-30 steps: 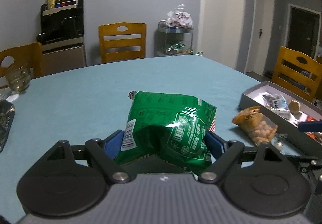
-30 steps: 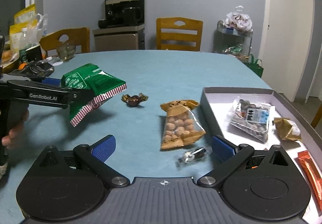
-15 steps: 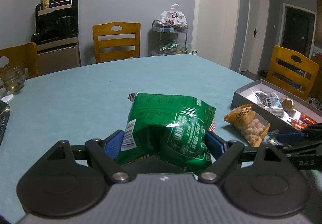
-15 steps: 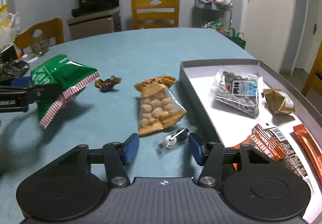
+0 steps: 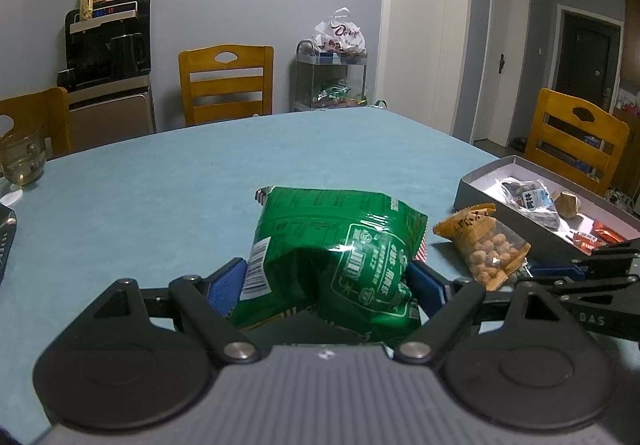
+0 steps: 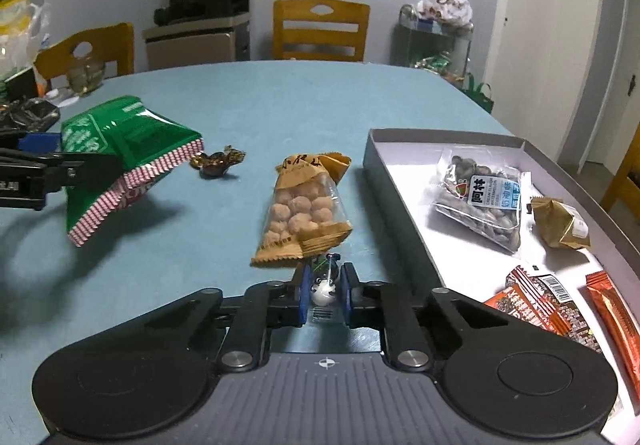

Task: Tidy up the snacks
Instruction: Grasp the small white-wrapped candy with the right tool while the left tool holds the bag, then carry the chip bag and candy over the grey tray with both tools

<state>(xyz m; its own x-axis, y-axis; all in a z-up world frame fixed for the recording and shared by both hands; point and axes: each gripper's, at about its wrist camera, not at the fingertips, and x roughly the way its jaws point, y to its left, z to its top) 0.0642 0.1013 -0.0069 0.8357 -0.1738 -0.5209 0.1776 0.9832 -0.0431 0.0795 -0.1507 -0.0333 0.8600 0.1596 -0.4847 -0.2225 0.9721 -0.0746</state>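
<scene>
My left gripper is shut on a green snack bag and holds it above the blue table; it also shows in the right wrist view. My right gripper is shut on a small white wrapped candy at table level, just in front of an orange bag of round nuts. The grey snack box lies to the right, holding a clear seed bag, a gold packet and orange bars.
A dark wrapped candy lies on the table past the green bag. Wooden chairs stand around the table. A glass cup and a dark packet sit at the far left.
My right gripper has moved forward and closed on the small white candy. My left gripper has carried the green bag rightward, nearer the nut bag and box.
</scene>
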